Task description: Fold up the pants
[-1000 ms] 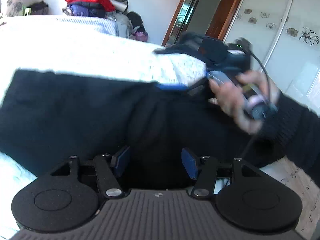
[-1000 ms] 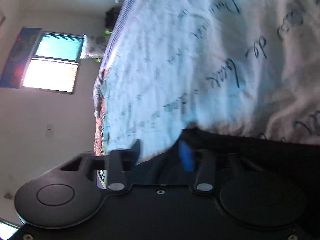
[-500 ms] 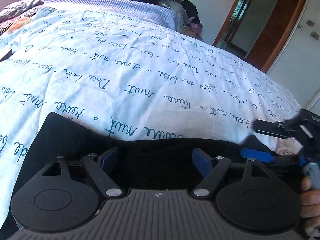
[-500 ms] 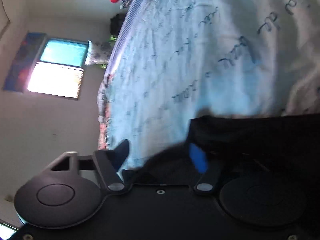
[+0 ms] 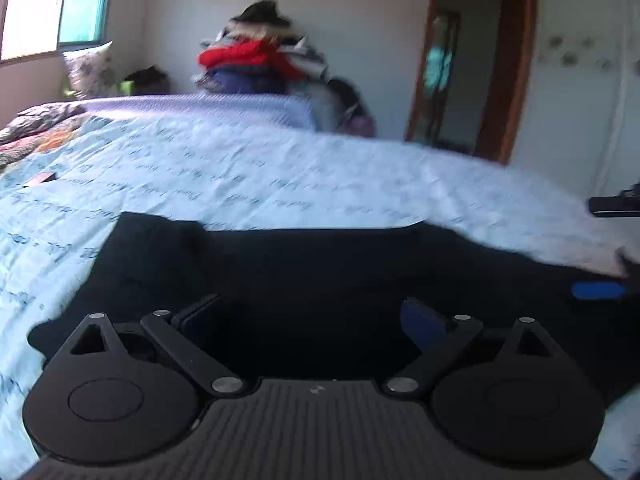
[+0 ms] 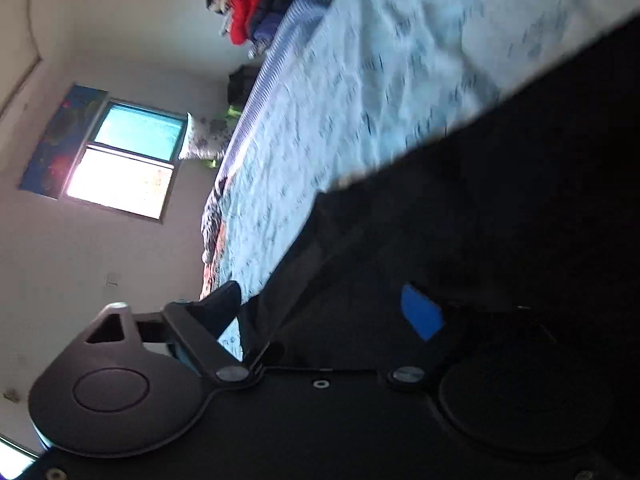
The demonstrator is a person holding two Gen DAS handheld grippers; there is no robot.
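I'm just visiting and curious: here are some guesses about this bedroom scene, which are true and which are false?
1. The pants are black. True.
2. The pants hang from a hook on the wall. False: they lie on the bedspread.
3. The left gripper is clamped on a red jacket. False: its jaws are opening, nothing pinched.
4. A clothes pile topped with red sits beyond the bed. True.
5. The bedspread is plain green. False: it is pale blue with handwriting print.

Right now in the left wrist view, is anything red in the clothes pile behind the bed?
Yes, a red garment sits in the clothes pile beyond the far edge of the bed.
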